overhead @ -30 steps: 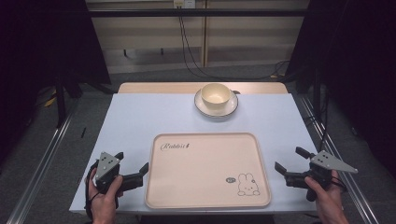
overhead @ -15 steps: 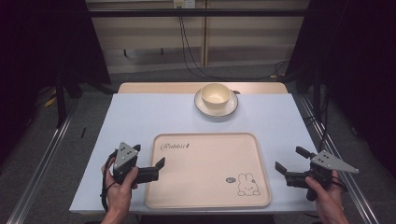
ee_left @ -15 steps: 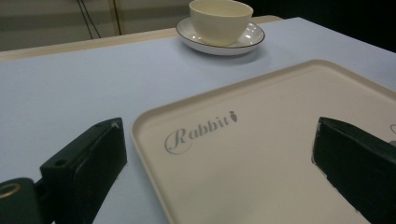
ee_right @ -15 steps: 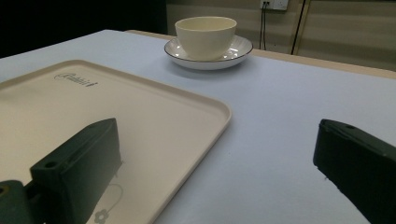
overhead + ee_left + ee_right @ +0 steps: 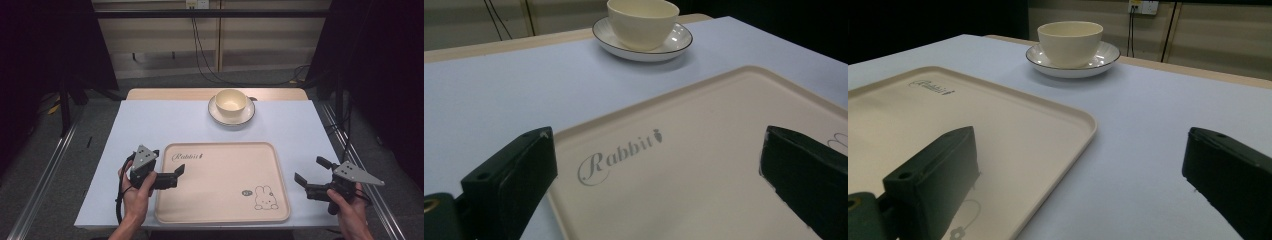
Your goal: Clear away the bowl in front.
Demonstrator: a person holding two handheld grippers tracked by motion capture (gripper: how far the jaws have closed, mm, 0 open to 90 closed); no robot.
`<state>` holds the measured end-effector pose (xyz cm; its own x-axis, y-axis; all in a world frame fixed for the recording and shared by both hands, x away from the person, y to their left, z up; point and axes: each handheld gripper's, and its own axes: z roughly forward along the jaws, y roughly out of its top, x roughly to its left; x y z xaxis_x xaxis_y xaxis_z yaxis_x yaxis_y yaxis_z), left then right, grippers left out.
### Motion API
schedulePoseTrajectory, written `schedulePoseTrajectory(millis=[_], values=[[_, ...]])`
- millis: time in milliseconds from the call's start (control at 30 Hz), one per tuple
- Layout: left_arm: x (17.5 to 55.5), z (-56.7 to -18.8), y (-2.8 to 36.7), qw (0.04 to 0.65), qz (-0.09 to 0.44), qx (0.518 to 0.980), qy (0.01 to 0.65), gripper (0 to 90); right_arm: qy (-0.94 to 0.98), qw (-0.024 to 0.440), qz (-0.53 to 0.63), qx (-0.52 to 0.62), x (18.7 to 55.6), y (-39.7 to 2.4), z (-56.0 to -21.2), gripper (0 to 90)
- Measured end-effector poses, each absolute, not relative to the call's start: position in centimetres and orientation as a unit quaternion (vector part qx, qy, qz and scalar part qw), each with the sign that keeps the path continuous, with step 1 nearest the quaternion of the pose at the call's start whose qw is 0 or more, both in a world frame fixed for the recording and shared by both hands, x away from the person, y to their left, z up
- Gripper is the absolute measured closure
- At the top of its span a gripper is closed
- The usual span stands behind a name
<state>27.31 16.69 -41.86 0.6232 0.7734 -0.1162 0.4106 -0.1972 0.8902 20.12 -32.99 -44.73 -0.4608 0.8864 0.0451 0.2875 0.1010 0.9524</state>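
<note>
Your left tool (image 5: 172,176), jaws apart, straddles the near-left rim of the tray (image 5: 220,200). Close squarely on that rim. Your right tool (image 5: 307,176) is apart too; bring it level to the right rim.

A tray (image 5: 222,200) sits at lower centre; a cup (image 5: 230,101) on a saucer (image 5: 247,113) stands at upper centre.

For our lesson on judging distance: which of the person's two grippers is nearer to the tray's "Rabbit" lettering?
Left. The left gripper hangs over the tray's left edge, just below the lettering. The right gripper is off the tray's right side, far across from it.
</note>
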Motion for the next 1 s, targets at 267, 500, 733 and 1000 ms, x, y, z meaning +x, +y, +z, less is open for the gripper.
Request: schedulePoseTrajectory(millis=[267,500,733,1000], values=[[28.4,-41.2,14.8,0.497,0.179,0.767,0.364,2.4,0.681,0.291,0.516,0.43,20.2,-33.0,-44.7,1.2],[29.7,-40.1,12.9,0.51,0.17,0.771,0.341,2.5,0.682,0.291,0.517,0.429,20.2,-33.0,-44.7,1.2],[31.3,-39.8,10.7,0.505,0.163,0.776,0.341,3.0,0.682,0.29,0.518,0.427,20.2,-33.0,-44.7,1.0],[33.4,-40.3,8.8,0.491,0.179,0.785,0.332,3.9,0.682,0.291,0.519,0.426,20.2,-33.0,-44.7,1.0]])
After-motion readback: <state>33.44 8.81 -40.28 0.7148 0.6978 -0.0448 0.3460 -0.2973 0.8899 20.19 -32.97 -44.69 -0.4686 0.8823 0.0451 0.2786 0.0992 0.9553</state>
